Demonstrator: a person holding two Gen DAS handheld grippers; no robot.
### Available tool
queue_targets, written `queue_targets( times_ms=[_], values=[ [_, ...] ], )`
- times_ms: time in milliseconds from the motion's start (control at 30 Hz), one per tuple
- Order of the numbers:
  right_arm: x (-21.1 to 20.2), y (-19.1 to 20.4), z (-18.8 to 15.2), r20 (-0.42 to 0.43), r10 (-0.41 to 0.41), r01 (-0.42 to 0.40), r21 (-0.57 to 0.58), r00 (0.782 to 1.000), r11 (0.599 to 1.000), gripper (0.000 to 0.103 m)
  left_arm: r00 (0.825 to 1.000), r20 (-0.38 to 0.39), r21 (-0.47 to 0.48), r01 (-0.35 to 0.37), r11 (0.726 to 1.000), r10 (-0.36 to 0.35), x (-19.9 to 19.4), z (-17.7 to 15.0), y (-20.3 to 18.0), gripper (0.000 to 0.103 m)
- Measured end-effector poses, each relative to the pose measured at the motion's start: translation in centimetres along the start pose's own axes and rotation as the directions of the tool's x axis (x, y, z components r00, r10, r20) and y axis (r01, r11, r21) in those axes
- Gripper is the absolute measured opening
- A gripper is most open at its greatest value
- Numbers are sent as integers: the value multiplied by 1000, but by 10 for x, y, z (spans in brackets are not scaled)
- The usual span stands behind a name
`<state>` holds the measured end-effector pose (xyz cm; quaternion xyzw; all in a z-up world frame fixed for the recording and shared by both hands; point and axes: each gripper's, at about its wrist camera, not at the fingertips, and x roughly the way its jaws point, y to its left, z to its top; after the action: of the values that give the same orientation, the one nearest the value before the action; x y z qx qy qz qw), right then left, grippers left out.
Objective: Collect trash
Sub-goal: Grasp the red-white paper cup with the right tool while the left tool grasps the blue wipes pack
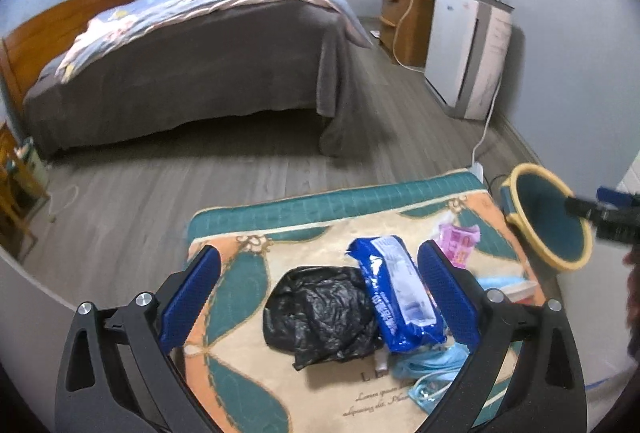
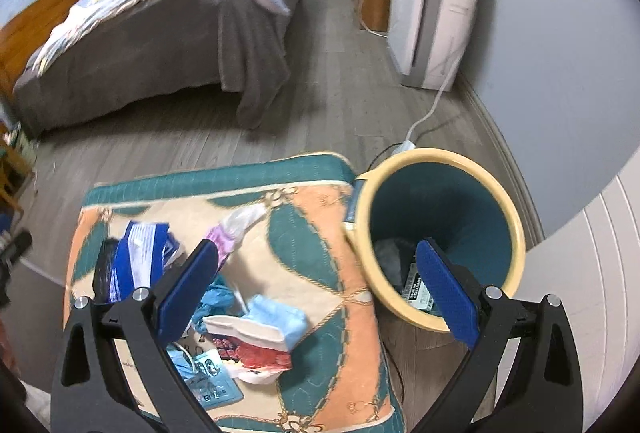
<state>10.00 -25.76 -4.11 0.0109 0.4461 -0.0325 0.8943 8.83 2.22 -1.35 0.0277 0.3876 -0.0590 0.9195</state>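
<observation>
Trash lies on a patterned teal and orange mat [image 1: 240,273] [image 2: 320,233]. My left gripper [image 1: 320,297] is open above a crumpled black plastic bag [image 1: 320,313] and a blue wipes packet [image 1: 396,293] [image 2: 136,261], with a pink wrapper [image 1: 460,241] [image 2: 228,237] beyond its right finger. My right gripper [image 2: 320,289] is open, straddling the mat's right edge and the bin. Below its left finger lie a red and white packet [image 2: 256,345] and light blue wrappers [image 2: 280,317]. The teal bin [image 2: 440,233] [image 1: 552,217] with a yellow rim stands right of the mat and holds some trash.
A bed [image 1: 192,65] with a grey cover fills the far left. A white appliance [image 1: 468,49] and a wooden cabinet [image 1: 404,25] stand along the right wall. A white cable and power strip [image 2: 404,145] lie on the wood floor behind the bin.
</observation>
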Motion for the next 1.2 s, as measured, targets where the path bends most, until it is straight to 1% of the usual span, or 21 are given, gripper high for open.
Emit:
queue_targets(
  times_ms=[133, 200, 233, 300, 400, 467, 500, 600, 667, 733, 767, 800, 833, 867, 900, 933, 967, 1000, 1033, 1067, 1200],
  values=[
    [18, 12, -6, -42, 31, -31, 6, 999, 999, 97, 1000, -17, 5, -2, 1000, 2, 11, -1, 2, 98],
    [26, 15, -9, -64, 37, -35, 21, 997, 999, 97, 999, -28, 38, -20, 999, 21, 19, -4, -1, 98],
    [31, 16, -11, -79, 36, -34, 24, 996, 999, 97, 998, -49, 57, -29, 998, 32, 26, -6, -2, 98],
    [41, 16, -17, -131, 39, -34, 35, 991, 999, 97, 996, -86, 58, -13, 998, 18, 35, -11, -2, 98],
    [51, 15, -27, -187, 27, -21, 36, 982, 999, 97, 994, -112, 55, 20, 998, -14, 42, -15, -4, 98],
    [55, 14, -32, -205, 25, -19, 29, 979, 999, 97, 992, -126, 89, 25, 996, -14, 46, -17, -9, 98],
    [56, 15, -35, -216, 27, -21, 29, 976, 999, 97, 992, -130, 124, 16, 992, 0, 48, -19, -13, 98],
    [63, 14, -45, -263, 46, -35, 43, 964, 998, 97, 992, -126, 161, 11, 987, 10, 50, -19, -18, 98],
    [71, 16, -54, -305, 77, -60, 65, 949, 996, 97, 992, -129, 152, 32, 988, -12, 48, -19, -20, 98],
    [77, 20, -60, -338, 90, -75, 57, 937, 996, 97, 991, -133, 158, 44, 987, -23, 47, -20, -23, 98],
    [80, 22, -62, -350, 89, -77, 49, 932, 996, 93, 991, -133, 166, 44, 985, -22, 47, -21, -25, 98],
    [82, 23, -65, -366, 96, -85, 46, 926, 995, 84, 991, -135, 173, 42, 984, -19, 47, -22, -26, 98],
    [83, 24, -67, -380, 111, -100, 49, 918, 994, 78, 990, -143, 183, 40, 982, -14, 49, -24, -28, 98],
    [82, 25, -67, -387, 122, -110, 52, 914, 993, 67, 989, -150, 187, 40, 982, -11, 50, -25, -28, 98],
    [80, 26, -68, -391, 135, -125, 52, 911, 991, 49, 988, -156, 189, 40, 981, -10, 51, -26, -29, 98],
    [76, 27, -68, -387, 142, -135, 45, 911, 990, 39, 986, -168, 193, 41, 980, -9, 53, -28, -30, 98],
    [72, 27, -68, -379, 153, -147, 46, 913, 988, 26, 985, -173, 195, 43, 980, -8, 55, -29, -30, 98],
    [66, 28, -68, -373, 178, -170, 55, 911, 984, 17, 983, -181, 198, 45, 979, -9, 57, -31, -32, 98],
    [60, 29, -66, -365, 211, -203, 60, 907, 977, 13, 982, -186, 199, 48, 979, -10, 58, -31, -32, 98],
    [54, 30, -64, -356, 225, -219, 58, 907, 974, 12, 981, -195, 198, 53, 979, -13, 60, -33, -33, 98],
    [28, 34, -49, -288, 252, -258, 18, 924, 966, 10, 973, -227, 174, 89, 981, -48, 68, -38, -40, 98]
  ],
)
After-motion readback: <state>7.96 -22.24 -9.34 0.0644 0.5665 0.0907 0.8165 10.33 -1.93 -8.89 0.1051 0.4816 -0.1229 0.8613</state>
